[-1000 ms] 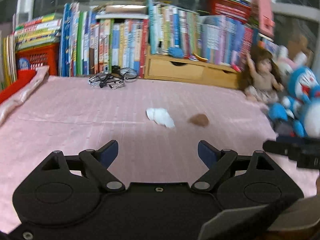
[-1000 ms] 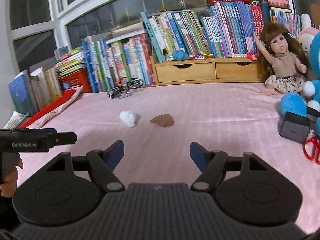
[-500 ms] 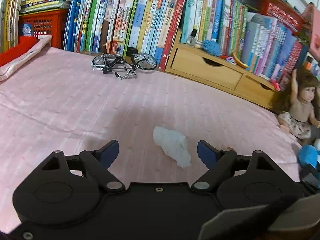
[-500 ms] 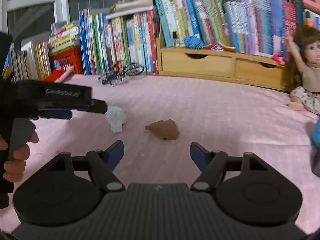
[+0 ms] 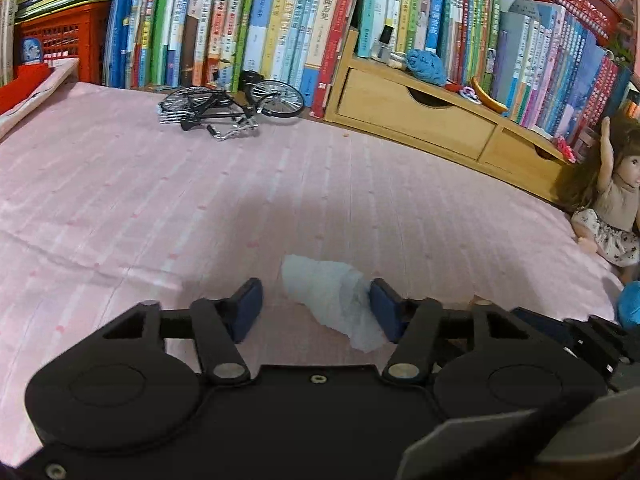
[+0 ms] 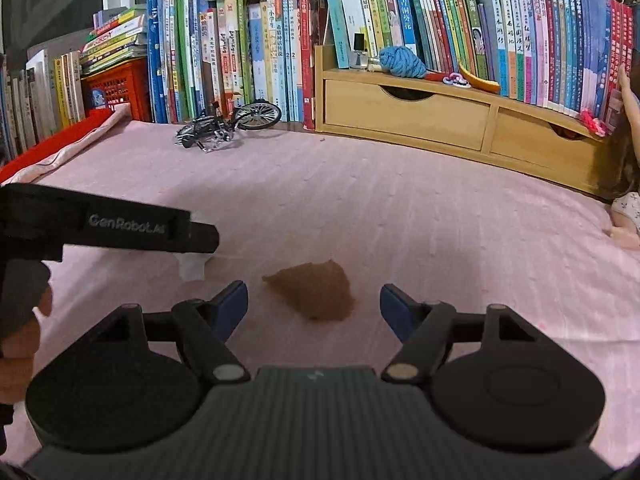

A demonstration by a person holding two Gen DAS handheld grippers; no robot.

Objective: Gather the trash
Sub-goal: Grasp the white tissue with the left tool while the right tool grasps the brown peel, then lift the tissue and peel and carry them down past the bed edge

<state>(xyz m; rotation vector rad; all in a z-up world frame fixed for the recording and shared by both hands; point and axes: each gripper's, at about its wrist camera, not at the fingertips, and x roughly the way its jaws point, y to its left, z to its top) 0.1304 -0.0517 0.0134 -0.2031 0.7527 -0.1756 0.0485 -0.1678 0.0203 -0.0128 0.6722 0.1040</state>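
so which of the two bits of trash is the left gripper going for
The white crumpled tissue. It lies between the fingers of the left gripper, whose jaws have just been closing. The brown wad sits in front of the open right gripper instead.

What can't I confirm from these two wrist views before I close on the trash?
- White tissue: in the left wrist view its near end is hidden behind the left gripper, whose fingers have just been closing around it; left pad contact unclear. In the right wrist view that gripper's body covers most of it.
- Brown wad: its near edge meets the right gripper body; height above it unclear.
- Doll: cut off by the edge.
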